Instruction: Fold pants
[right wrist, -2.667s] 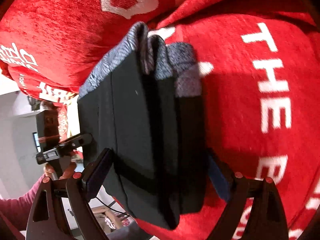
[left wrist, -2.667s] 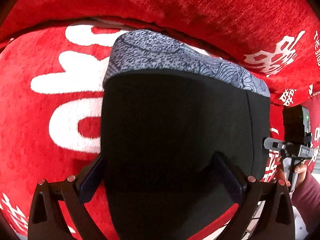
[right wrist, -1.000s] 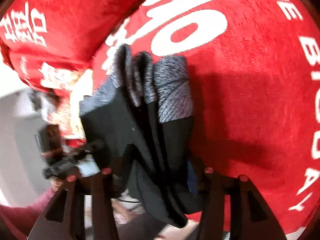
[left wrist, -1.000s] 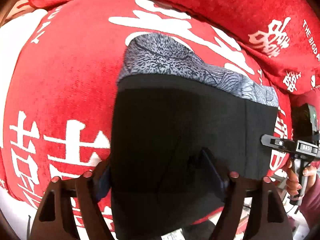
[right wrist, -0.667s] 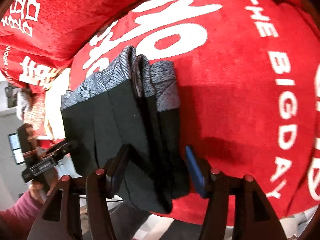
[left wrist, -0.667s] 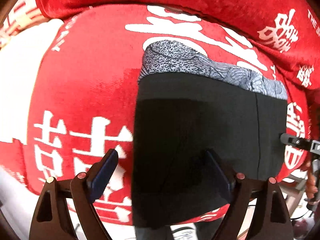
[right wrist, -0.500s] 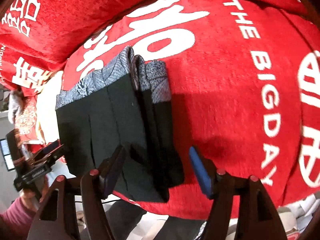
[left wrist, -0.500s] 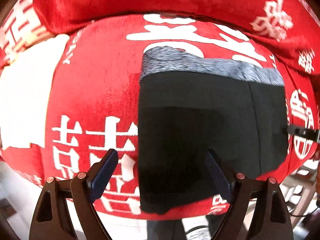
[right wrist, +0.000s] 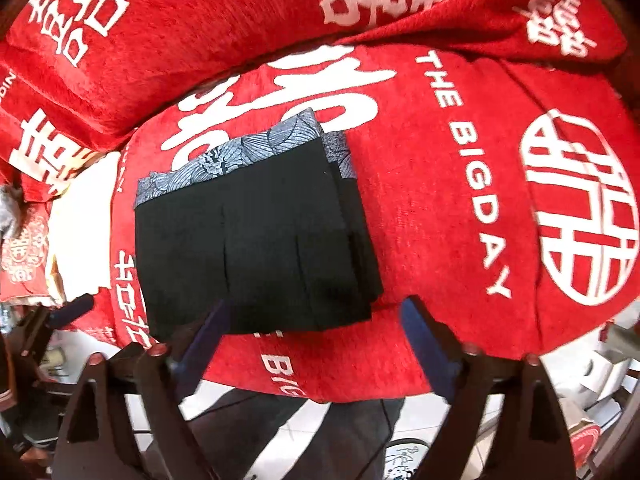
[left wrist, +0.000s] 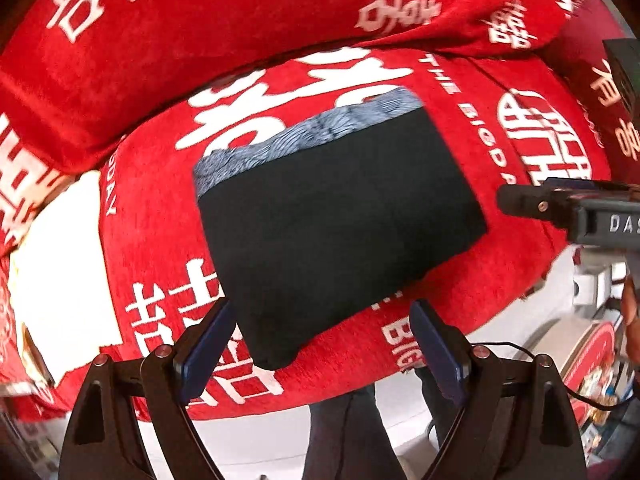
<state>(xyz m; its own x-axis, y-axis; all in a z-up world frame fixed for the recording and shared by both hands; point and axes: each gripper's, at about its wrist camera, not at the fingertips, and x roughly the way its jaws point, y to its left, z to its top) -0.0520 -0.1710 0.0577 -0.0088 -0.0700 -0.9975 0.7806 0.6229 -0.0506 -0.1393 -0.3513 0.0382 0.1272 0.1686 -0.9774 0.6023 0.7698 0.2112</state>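
Left wrist view: the folded black pants (left wrist: 336, 224) lie on the red cushion (left wrist: 152, 200), just ahead of the left gripper (left wrist: 324, 338), jaws apart and empty.

Right wrist view: the pants' (right wrist: 252, 240) grey waistband (right wrist: 240, 152) faces away from the right gripper (right wrist: 316, 330), whose empty jaws are opening.

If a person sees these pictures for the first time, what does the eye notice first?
First, the bright red cushion cover with large white characters and the words THE BIG DAY, filling both views. Next, the folded black pants with a grey patterned waistband, lying flat in the middle of it. The left gripper and right gripper hang above, nothing between their fingers, the right one's jaws opening.
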